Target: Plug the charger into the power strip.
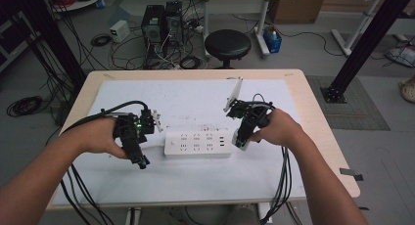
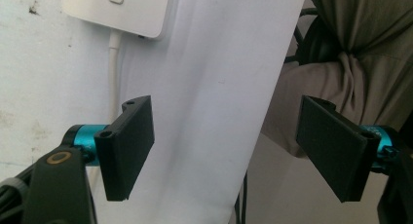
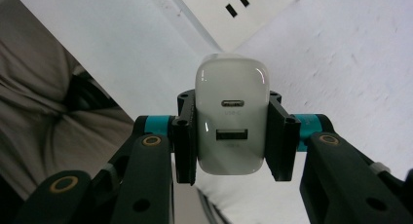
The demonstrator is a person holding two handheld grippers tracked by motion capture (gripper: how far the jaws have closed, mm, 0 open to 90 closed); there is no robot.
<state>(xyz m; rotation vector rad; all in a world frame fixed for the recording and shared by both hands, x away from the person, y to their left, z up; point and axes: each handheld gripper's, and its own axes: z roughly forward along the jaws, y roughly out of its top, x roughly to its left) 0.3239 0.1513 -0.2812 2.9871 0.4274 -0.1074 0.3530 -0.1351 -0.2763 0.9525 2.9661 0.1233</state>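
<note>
White charger (image 3: 232, 121) clamped in right claw (image 3: 233, 136), left claw (image 2: 234, 151) agape, empty, power strip (image 1: 197, 143) on white-sheeted table (image 1: 313, 117), cluttered floor.

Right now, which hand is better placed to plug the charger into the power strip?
Right. The right gripper is shut on the charger beside the power strip; the left gripper stands open and empty.

A power strip (image 1: 197, 143) is lying on the mat (image 1: 195, 181) near the middle of the table (image 1: 320, 132). The left gripper (image 1: 142, 162) is sitting just left of it — the right gripper (image 1: 241, 143) just right, with a charger (image 3: 232, 121) between its jaws. A stool (image 1: 227, 45) is standing behind the table.
</note>
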